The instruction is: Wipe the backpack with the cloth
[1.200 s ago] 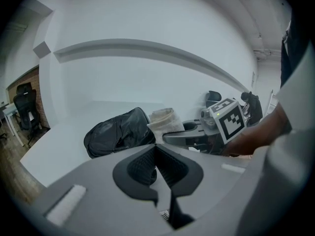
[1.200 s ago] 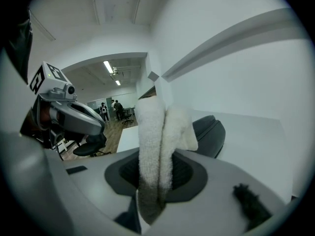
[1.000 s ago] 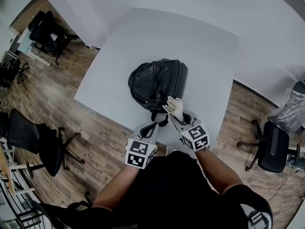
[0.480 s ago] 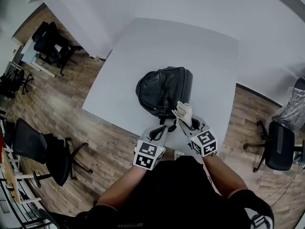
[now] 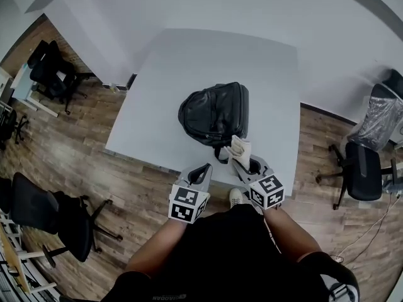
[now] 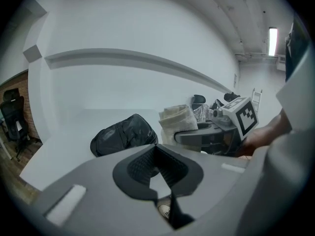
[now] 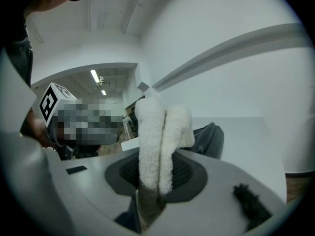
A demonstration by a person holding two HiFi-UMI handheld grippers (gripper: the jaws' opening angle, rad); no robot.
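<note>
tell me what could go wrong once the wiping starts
1. The left gripper is shut on nothing and off the backpack, which lies loose by the near edge of the table; a wiping stroke may slide it.
2. The right gripper pinches the cloth low, most of it standing free, so it may flop or pull out.

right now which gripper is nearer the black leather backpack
Right. The right gripper, shut on the folded cream cloth, is beside the black leather backpack's near end; the left gripper sits farther back at the white table's near edge.
</note>
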